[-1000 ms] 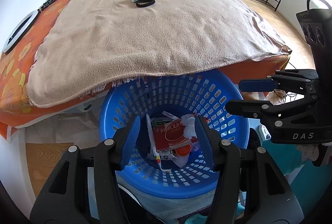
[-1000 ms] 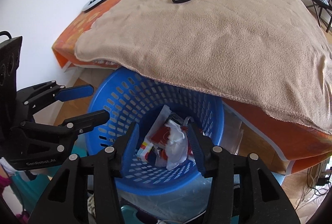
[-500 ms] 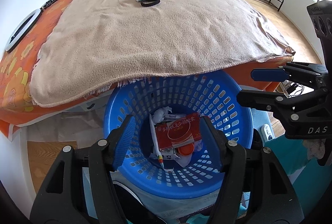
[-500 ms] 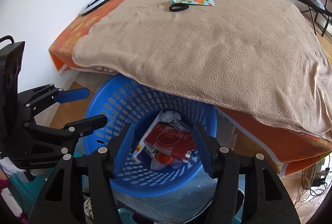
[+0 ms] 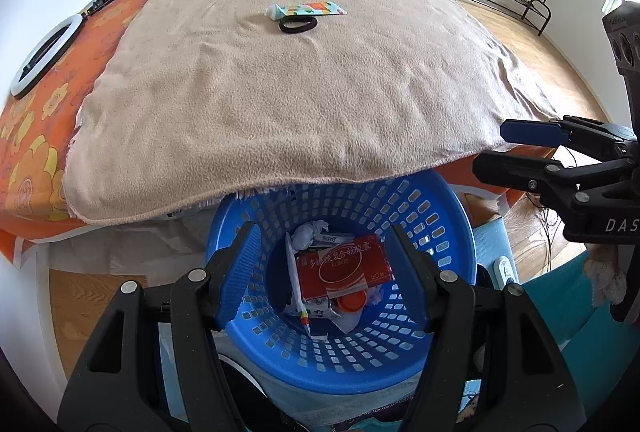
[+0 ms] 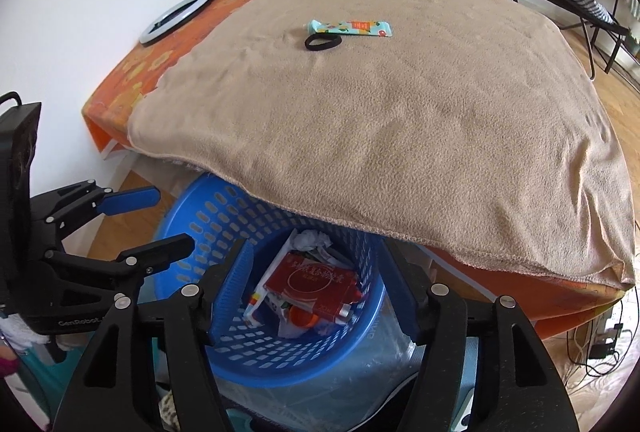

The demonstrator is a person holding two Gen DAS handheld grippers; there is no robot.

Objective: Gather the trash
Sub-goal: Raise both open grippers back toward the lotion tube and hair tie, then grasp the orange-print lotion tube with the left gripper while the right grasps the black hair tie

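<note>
Hovering side by side over the round blue perforated plastic basket (image 5: 448, 232), both claws spread wide and gripping nothing: left gripper (image 5: 324, 272), right gripper (image 6: 320, 288). Basket sits on the floor, tucked half under the bed edge and the overhanging tan fleece blanket (image 5: 300, 91), probably so trash drops straight in from bed height.

Trash inside: a flat red printed carton (image 5: 344, 266) lying on top, an orange bottle cap (image 5: 351, 300) just below it, a crumpled white tissue (image 5: 306, 234) at the far side, thin wrappers beneath.

On the blanket, well apart from the basket: a teal floral squeeze tube (image 5: 308, 9) touching a black elastic hair tie (image 5: 298, 23). Tube looks the likeliest remaining pickup, though whether it is trash I cannot tell.
</note>
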